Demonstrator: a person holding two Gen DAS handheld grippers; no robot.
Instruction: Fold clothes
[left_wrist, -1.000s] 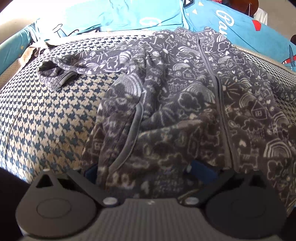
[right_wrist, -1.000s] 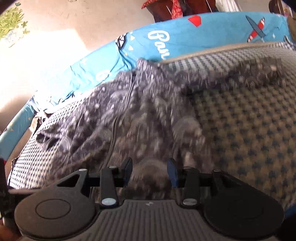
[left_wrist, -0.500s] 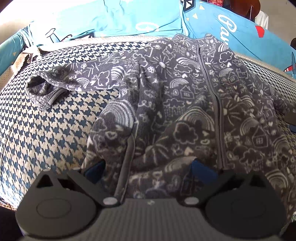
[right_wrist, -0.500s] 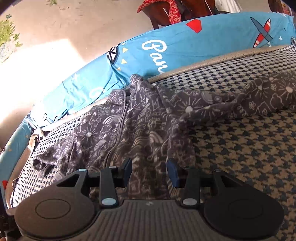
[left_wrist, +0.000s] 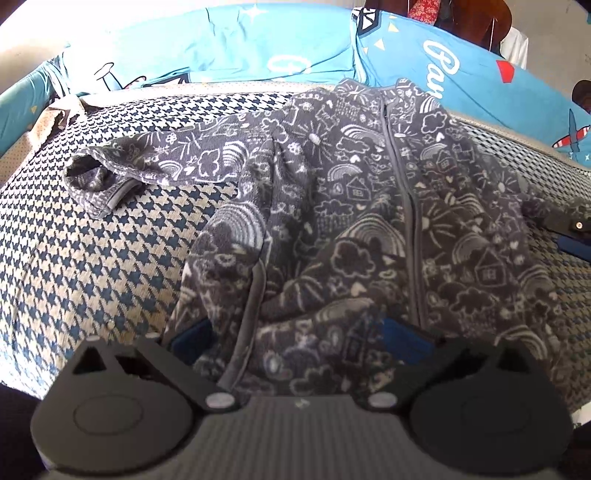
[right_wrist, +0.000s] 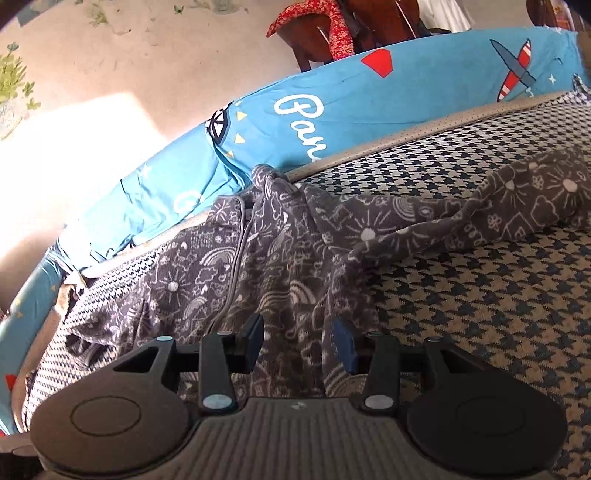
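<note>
jacket hem (left_wrist: 295, 354) between left gripper (left_wrist: 299, 341) fingers

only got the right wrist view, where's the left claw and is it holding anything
observer: the left claw is at the jacket hem, jaws wide open. Fleece lies between its fingers, nothing clamped.
operator: can't make out the far sleeve end
observer: the far sleeve lies stretched sideways on the houndstooth cover, with its cuff turned over at the end.
operator: zip closed lower down?
observer: the zipper looks closed from the collar down toward the hem.
</note>
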